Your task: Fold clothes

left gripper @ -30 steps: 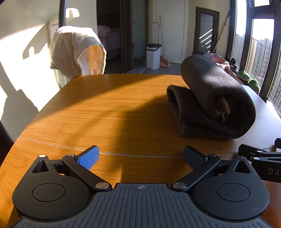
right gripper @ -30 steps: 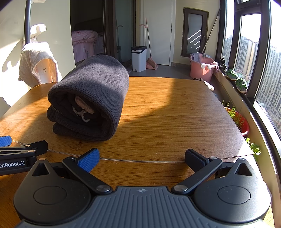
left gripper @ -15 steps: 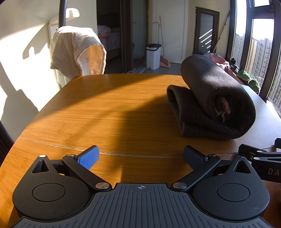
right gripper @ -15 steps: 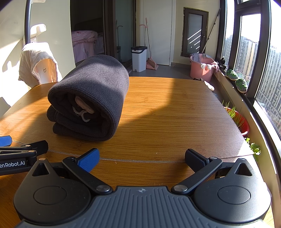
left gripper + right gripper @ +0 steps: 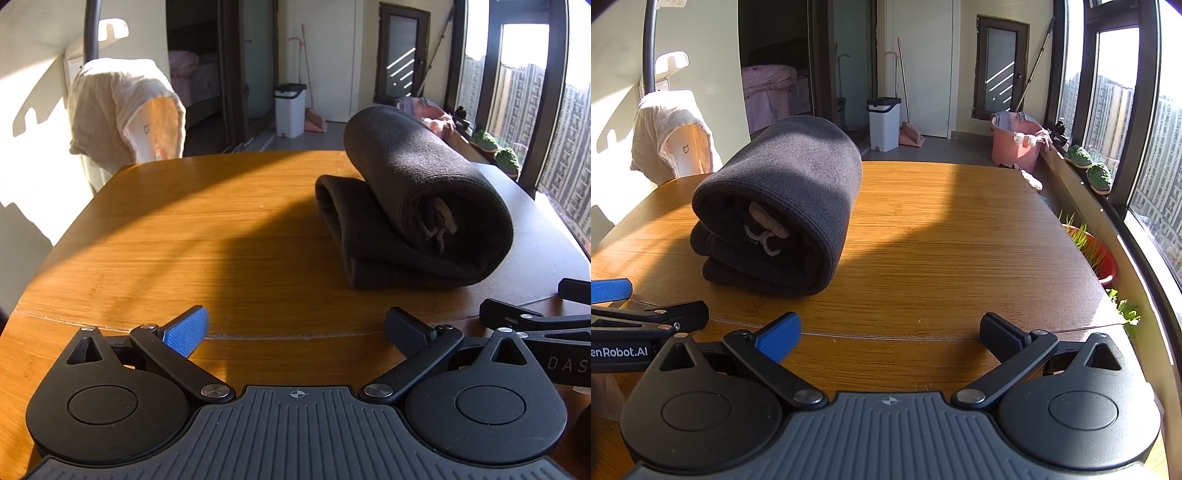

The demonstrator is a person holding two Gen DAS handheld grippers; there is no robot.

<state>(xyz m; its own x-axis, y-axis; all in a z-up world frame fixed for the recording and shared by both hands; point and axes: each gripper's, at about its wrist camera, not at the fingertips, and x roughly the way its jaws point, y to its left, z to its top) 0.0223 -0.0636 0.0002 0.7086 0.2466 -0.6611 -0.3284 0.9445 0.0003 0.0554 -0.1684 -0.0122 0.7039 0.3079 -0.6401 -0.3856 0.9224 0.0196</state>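
A dark grey garment [image 5: 417, 206] lies rolled and folded on the wooden table [image 5: 184, 236], with a bit of tan lining showing at its open end. In the right wrist view the same garment [image 5: 783, 199] sits ahead and to the left. My left gripper [image 5: 295, 330] is open over bare wood, short of the roll and left of it. My right gripper [image 5: 890, 332] is open too, empty, right of the roll and nearer than it. Each gripper shows at the edge of the other's view.
A cream cloth [image 5: 122, 110] hangs over a chair beyond the table's far left corner. Behind the table stand a white bin [image 5: 883, 123] and a pink bucket [image 5: 1015, 142]. A red pot with plants [image 5: 1093, 254] sits by the windows on the right.
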